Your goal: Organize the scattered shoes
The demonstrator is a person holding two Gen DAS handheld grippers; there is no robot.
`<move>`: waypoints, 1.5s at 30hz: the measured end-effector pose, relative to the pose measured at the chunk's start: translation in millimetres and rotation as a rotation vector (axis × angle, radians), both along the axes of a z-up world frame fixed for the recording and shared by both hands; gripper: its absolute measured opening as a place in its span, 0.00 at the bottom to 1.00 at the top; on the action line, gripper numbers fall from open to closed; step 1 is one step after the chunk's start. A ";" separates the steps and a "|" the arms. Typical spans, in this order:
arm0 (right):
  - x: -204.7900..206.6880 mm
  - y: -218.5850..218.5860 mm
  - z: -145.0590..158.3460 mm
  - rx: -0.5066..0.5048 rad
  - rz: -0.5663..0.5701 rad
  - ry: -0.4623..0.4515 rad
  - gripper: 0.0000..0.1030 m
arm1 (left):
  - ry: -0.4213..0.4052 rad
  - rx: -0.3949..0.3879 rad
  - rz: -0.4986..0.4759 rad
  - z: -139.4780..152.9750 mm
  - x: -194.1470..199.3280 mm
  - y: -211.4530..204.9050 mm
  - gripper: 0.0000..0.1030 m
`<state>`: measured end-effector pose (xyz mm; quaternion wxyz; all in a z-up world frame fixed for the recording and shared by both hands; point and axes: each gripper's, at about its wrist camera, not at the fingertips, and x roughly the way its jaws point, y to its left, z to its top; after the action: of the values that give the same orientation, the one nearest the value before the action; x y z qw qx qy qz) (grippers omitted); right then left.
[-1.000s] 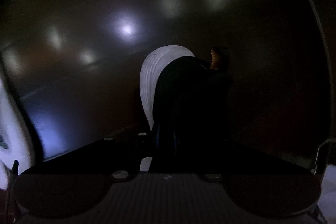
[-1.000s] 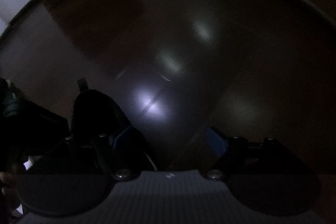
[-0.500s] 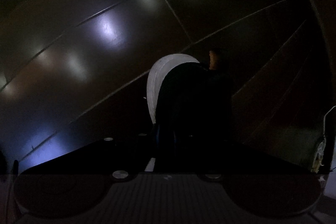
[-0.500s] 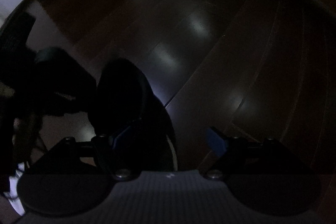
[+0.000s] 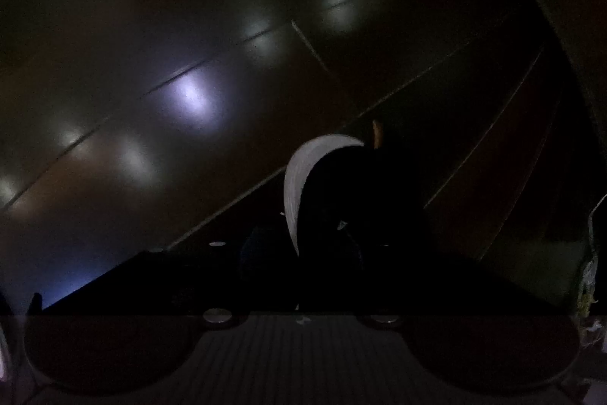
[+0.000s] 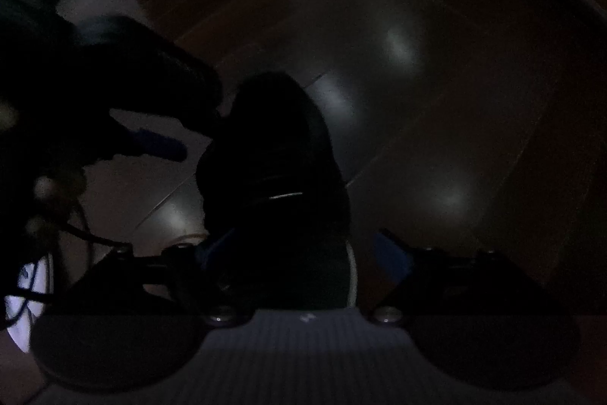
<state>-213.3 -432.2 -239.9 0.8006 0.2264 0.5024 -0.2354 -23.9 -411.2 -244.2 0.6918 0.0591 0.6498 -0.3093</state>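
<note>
Above the dim floor [image 5: 151, 147], the left gripper [image 5: 326, 249] seems clenched on a shoe [image 5: 341, 200]; the right gripper [image 6: 303, 253], spread wide, straddles another shoe [image 6: 273, 154].

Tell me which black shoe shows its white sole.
The black shoe in the left claw; its pale ribbed sole faces the camera. The other dark shoe shows none.

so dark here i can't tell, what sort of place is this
Probably a room in a home, seen close to the ground. A glossy dark wooden floor with plank seams reflects ceiling lights, and dark shoes are there: one white-soled shoe, another black shoe.
</note>
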 end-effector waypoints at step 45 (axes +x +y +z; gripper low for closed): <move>29.2 11.8 -32.7 -0.053 0.168 0.116 0.67 | -0.099 0.292 0.259 12.2 -20.3 167.1 0.82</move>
<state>-184.1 -420.4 -272.6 0.7928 0.1479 0.5587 -0.1934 -44.2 -244.1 -232.0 0.7409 0.0899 0.6552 -0.1171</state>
